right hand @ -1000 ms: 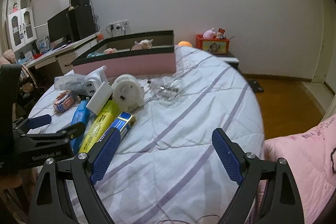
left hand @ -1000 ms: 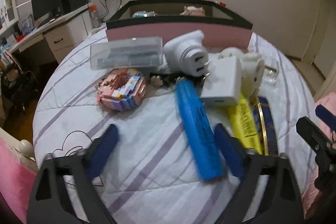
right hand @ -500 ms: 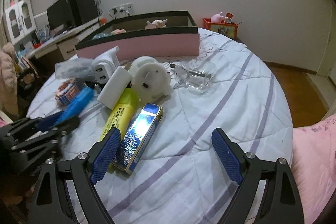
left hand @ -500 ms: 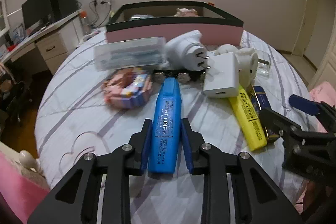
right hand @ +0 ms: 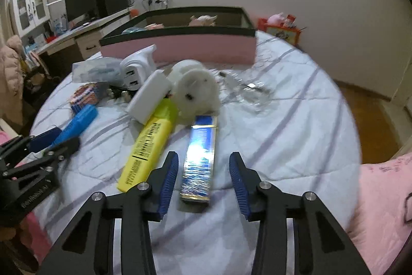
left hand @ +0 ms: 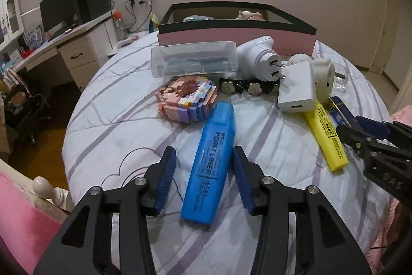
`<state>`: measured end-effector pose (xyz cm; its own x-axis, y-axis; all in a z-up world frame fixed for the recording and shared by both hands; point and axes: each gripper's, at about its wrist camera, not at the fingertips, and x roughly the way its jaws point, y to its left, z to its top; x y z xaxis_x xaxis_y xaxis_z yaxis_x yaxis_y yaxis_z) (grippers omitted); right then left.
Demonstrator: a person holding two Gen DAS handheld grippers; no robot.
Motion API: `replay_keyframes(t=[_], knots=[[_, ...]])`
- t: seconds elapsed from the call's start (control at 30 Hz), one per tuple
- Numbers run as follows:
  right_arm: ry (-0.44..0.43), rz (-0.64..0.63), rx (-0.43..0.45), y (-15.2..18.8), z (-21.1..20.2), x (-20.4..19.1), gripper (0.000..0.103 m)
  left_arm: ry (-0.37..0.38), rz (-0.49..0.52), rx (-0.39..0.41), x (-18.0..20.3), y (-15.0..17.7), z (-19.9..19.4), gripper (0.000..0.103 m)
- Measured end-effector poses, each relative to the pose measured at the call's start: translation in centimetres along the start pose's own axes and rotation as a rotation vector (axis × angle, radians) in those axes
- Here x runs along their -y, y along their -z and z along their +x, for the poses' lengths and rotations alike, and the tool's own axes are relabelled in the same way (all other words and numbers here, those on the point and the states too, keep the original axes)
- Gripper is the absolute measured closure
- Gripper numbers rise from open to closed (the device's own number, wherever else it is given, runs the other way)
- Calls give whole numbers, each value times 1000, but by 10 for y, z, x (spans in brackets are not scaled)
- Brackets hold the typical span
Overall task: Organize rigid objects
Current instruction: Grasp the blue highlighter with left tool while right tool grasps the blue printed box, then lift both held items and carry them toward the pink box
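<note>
Blue highlighter [left hand: 209, 164] | between opening left claw [left hand: 204, 179] pads | untouched

The blue highlighter [left hand: 211, 161] and the yellow highlighter [right hand: 148, 146] looked like smooth plastic with a slight sheen. The blue box [right hand: 199, 159] was wrapped glossy, throwing back a bright glare. The bedsheet [left hand: 123, 125] was matt, quilted cloth. The clear case [left hand: 193, 62] was see-through plastic, the white charger [left hand: 297, 92] matt plastic. The grippers' pads [left hand: 164, 179] seemed ribbed rubber, though blur left that unsure.
</note>
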<state>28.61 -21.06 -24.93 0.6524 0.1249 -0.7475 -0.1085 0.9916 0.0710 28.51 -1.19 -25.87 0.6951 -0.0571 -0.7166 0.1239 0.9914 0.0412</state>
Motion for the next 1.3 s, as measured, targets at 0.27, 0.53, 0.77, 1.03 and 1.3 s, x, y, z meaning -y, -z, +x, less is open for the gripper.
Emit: replay_keyframes(t=[0.27,0.53,0.77,1.03,1.3], knots=[[29,-67,19,-3,10,-6,82,34,15,29,1,0,2,72],[-37,-26,48,0,-5,2,83,128,-12,47,2,-1,-13,76],[-136,28,117,-2,-31,0,83,144,-13,105,5,-11,-40,76],[-139,-7,216,-21,-61,-21,82,100,12,206,17,-37,-76,76],[-127,-43,326,-40,-94,-39,82,68,7,315,22,-62,-108,76]])
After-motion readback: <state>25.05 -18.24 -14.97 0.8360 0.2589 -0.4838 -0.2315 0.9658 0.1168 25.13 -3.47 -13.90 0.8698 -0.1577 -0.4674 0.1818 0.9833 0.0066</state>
